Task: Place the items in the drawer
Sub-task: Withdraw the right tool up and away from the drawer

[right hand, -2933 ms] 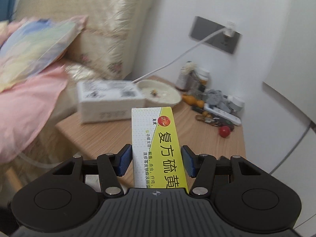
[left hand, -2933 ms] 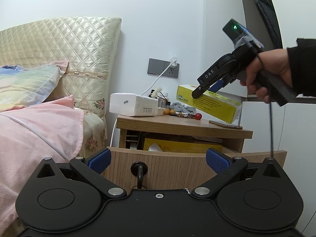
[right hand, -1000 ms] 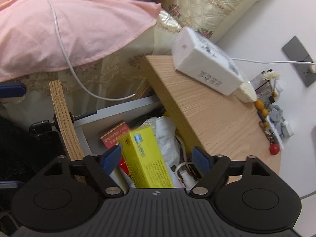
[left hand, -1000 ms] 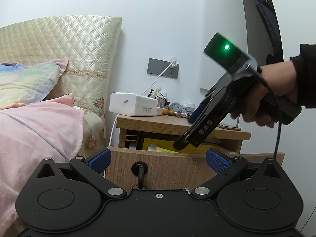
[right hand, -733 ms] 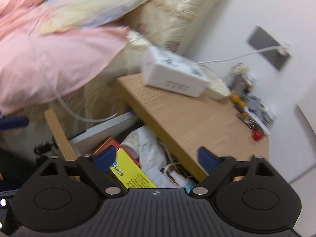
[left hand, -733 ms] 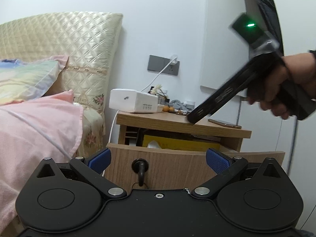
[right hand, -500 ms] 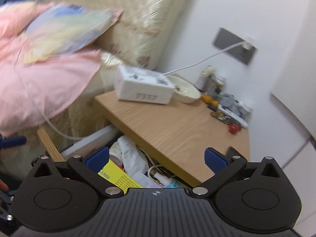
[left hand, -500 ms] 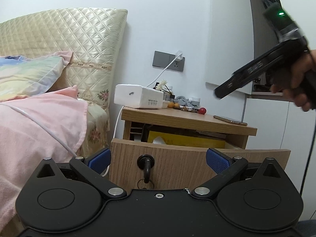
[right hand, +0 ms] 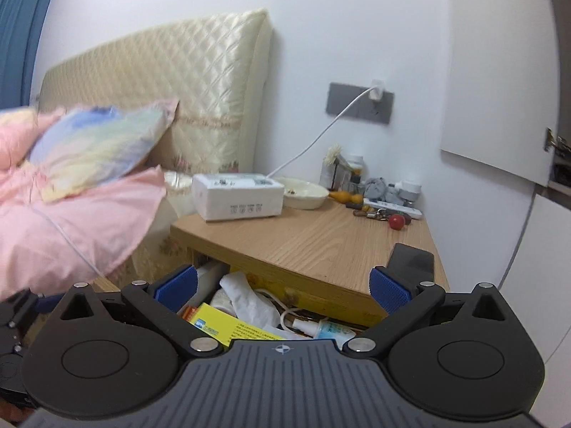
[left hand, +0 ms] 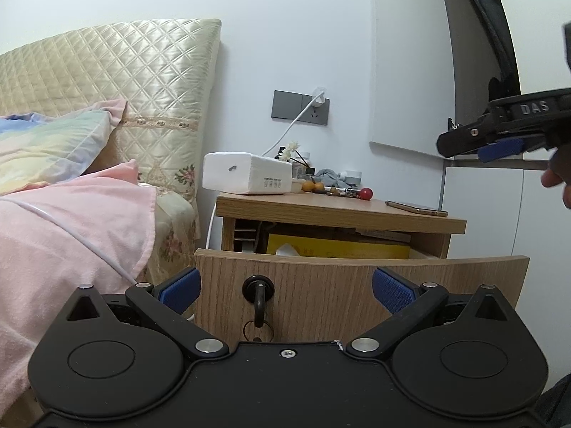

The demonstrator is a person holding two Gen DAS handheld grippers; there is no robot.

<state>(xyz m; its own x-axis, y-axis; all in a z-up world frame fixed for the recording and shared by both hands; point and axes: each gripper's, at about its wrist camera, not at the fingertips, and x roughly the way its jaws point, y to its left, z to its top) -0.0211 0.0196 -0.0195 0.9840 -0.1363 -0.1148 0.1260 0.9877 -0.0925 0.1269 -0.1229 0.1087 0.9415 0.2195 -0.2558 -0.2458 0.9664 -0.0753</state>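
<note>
Nearest us, left tongs: our left gripper (left hand: pixel 285 290) hangs level with the drawer (left hand: pixel 360 285) front, its blue pads spread wide and empty, the key (left hand: pixel 258 294) in the lock showing between them.
Drawer: we see it pulled out from under the bedside table (right hand: pixel 321 242), open at the top.
Right tongs: our right gripper (right hand: pixel 282 287) is held above the open drawer, jaws parted with nothing between them; from the left wrist view it shows at the right edge (left hand: pixel 499 135), well above the table.
Yellow box: we find the yellow box (right hand: pixel 232 326) lying inside the drawer, beside a crumpled white cloth (right hand: pixel 249 299) and a small spray bottle (right hand: pixel 321 328).
Table top: a white box (right hand: pixel 237 196), a cream dish (right hand: pixel 303 192), a red ball (right hand: pixel 396 221) and a dark phone (right hand: pixel 410 260) sit on it, the phone at the near right corner.
Behind: a quilted headboard (left hand: pixel 117 85), a pillow (left hand: pixel 46 142), and a grey socket (left hand: pixel 299 108) with a white cable.
</note>
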